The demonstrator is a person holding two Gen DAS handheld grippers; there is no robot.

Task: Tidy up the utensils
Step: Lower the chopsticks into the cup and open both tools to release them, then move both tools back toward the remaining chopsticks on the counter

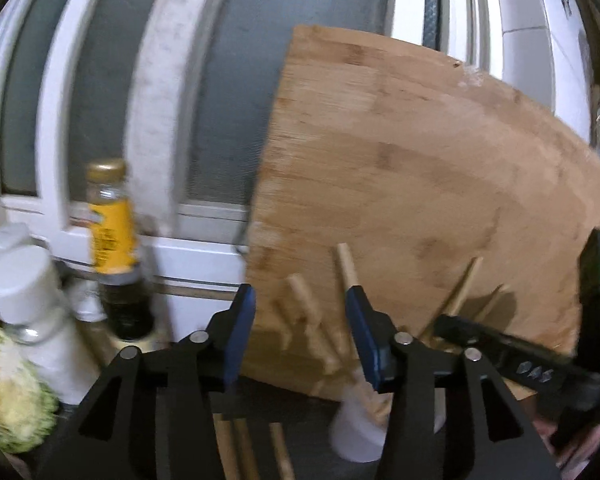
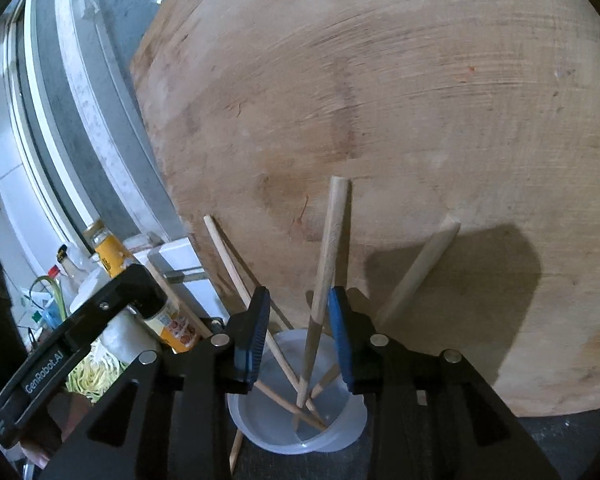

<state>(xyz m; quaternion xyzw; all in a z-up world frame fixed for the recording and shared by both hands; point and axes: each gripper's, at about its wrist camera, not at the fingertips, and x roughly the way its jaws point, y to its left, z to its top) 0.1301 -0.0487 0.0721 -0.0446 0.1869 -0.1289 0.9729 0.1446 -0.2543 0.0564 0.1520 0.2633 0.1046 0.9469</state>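
— Chopsticks, pale wooden sticks (image 2: pixel 320 300), where are they?
— Standing splayed in the translucent plastic cup (image 2: pixel 340 438), leaning toward twelve o'clock against the round wooden board (image 2: pixel 380 120).
— Jaws?
— Right gripper (image 2: pixel 300 332) spread around one stick, pads apart from it; left gripper (image 1: pixel 302 336) spread, empty.

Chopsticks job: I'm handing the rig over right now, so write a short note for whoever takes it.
Right gripper: open, a chopstick between its jaws, pads not pressing.
Left gripper: open, empty.
Done: several chopsticks stand in the clear plastic cup, leaning toward the wooden cutting board.
Left: loose chopsticks still lie on the dark counter below the left gripper; one lies beside the cup.
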